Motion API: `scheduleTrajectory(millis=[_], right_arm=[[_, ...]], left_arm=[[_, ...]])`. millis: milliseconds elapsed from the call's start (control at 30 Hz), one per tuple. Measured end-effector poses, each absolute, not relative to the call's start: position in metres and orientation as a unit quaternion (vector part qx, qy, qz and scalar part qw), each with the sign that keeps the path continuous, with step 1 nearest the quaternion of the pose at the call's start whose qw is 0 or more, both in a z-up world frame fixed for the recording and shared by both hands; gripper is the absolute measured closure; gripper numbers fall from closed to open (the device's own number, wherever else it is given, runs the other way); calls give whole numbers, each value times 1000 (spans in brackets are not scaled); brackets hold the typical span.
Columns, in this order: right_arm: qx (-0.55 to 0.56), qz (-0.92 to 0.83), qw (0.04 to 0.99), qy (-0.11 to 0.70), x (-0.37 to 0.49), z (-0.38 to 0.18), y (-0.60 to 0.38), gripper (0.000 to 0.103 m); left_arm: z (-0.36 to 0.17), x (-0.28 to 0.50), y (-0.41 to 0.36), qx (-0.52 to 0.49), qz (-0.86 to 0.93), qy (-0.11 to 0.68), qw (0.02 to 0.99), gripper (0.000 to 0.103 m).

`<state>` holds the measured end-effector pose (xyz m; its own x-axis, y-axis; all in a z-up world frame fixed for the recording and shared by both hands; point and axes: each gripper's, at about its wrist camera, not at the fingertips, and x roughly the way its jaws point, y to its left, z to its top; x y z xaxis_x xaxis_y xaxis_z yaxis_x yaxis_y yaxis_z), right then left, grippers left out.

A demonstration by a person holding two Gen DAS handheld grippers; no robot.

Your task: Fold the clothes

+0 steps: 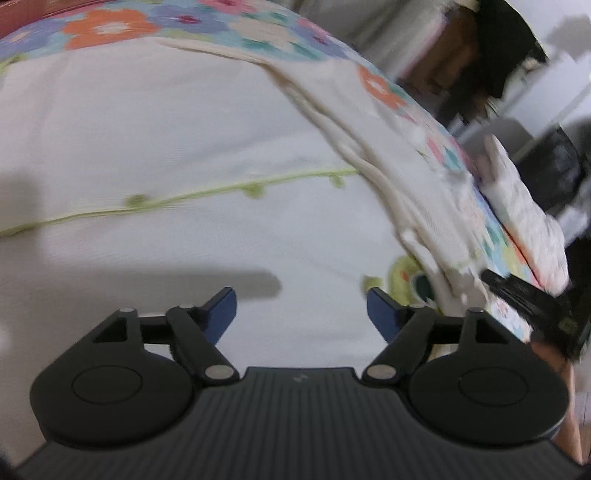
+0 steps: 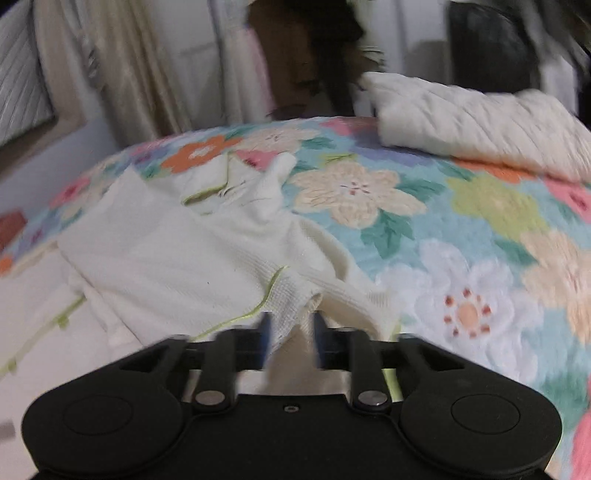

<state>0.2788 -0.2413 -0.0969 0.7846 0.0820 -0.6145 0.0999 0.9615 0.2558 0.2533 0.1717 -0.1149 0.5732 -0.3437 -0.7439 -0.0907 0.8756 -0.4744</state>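
L claw (image 1: 301, 310) spread wide, nothing between fingers, hovering just over cream garment (image 1: 166, 140) w/ thin green trim, spread on floral blanket (image 1: 110, 24). R claw (image 2: 291, 332) pinching a bunched fold of same garment (image 2: 177, 254) at its near edge. Quilted white pillow (image 2: 472, 122) far right on blanket (image 2: 461, 206). Both views motion-blurred.

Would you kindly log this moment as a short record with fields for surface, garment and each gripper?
surface: floral blanket
garment: white garment with green trim, lying on the blanket, partly folded over
left gripper: open, fingers apart above flat white cloth, holding nothing
right gripper: shut on an edge of the white garment
other: white quilted pillow at the far side of the blanket
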Motion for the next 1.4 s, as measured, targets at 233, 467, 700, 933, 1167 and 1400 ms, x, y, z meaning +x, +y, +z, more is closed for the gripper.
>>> scheduleTrajectory(millis=[233,467,700,933,1167,1400], right_arm=[[144,143,923,327,256,-85,-195,57],[-2,396,832,388,202,-84,-78,46],[-146,562,717,385,134,-87,2,42],[-272,574,687,354,98,-103,37,42],[-320,579,678,321,82,-111,50,45],[-317,573,687,315,83,-111,58,85]], left_arm=[[-123,218,235,-280,-1,465,840,23],[-102,174,281,-252,44,477,841,16],[-117,127,314,-361,18,476,802,15],[-140,123,319,-385,42,495,778,14],[-144,116,334,-446,50,446,775,15],[-142,111,360,-484,72,410,770,15]])
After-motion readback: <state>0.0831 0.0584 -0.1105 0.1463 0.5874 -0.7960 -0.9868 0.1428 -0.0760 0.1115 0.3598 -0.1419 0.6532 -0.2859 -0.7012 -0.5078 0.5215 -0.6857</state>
